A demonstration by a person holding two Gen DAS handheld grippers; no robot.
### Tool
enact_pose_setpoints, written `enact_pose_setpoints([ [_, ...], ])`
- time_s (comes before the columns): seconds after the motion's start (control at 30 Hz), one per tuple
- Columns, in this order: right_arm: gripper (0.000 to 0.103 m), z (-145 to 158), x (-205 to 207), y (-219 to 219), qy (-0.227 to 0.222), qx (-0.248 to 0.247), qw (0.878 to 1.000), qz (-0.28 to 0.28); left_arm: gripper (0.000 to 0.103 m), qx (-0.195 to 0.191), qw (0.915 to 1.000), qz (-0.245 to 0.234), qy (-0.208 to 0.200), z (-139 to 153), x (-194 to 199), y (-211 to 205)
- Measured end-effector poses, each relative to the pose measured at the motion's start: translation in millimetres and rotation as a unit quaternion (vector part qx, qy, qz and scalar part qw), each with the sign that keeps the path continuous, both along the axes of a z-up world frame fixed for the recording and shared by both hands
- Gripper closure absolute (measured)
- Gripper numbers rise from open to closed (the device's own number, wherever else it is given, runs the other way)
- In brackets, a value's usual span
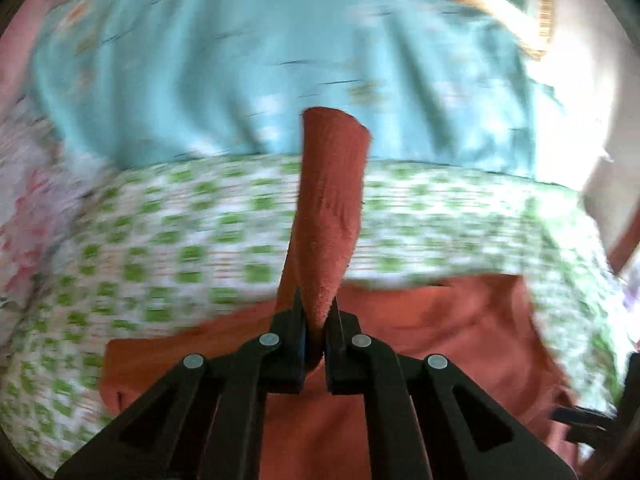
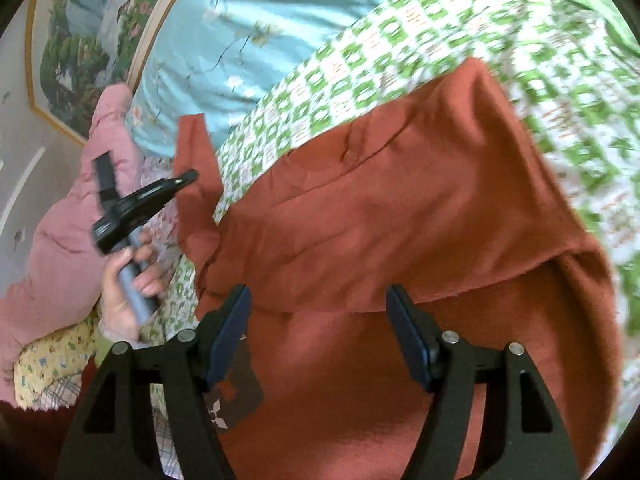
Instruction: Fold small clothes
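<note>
A rust-orange garment [image 2: 400, 208] lies spread on a green-checked bedcover [image 2: 360, 68]. My left gripper [image 1: 316, 308] is shut on one narrow end of it, a sleeve-like strip [image 1: 332, 184] that stands up out of the jaws, lifted above the rest of the cloth [image 1: 440, 340]. In the right wrist view the left gripper [image 2: 188, 178] is at the left, held by a hand [image 2: 124, 292], with the raised strip [image 2: 196, 192] hanging from its tip. My right gripper [image 2: 318, 296] hovers open over the near part of the garment, nothing between its pads.
A light blue floral quilt [image 1: 240, 60] lies beyond the checked cover. A pink padded quilt [image 2: 60, 248] is bunched at the left, under a framed landscape picture [image 2: 80, 48] on the wall. A dark patch with a white flower [image 2: 232, 396] sits by the right gripper's left finger.
</note>
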State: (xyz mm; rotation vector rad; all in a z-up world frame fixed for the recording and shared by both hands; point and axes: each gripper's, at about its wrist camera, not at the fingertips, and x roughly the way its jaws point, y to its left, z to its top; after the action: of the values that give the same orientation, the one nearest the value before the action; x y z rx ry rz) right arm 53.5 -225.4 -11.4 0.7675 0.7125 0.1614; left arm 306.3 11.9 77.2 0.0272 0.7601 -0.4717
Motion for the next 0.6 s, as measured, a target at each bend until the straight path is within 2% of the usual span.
enact_pose_setpoints([
  [0.1,0.033,4,-16,-16,-0.004,-0.004,0.999,-0.033,0.099,-0.014,0.998,-0.062,-0.005,6,-33,-51],
  [0.2,0.033,7,-31,-32,-0.005,-0.01,0.998,-0.06,0.099,-0.008,0.9941,-0.108,-0.001,-3,-61,-102],
  [0.37,0.033,5,-52,-59,-0.001,-0.014,0.994,-0.107,0.099,0.019,0.9891,-0.142,0.036,-52,-71,-166],
  [0.47,0.033,3,-57,-66,0.0,-0.018,0.993,-0.112,0.098,0.044,0.986,-0.147,0.065,-89,-69,-186],
  [0.57,0.032,0,-58,-67,0.003,-0.021,0.993,-0.115,0.096,0.062,0.9824,-0.155,0.083,-112,-70,-193],
  [0.6,0.031,-1,-57,-68,0.002,-0.021,0.993,-0.116,0.09,0.065,0.9816,-0.156,0.088,-117,-72,-192],
])
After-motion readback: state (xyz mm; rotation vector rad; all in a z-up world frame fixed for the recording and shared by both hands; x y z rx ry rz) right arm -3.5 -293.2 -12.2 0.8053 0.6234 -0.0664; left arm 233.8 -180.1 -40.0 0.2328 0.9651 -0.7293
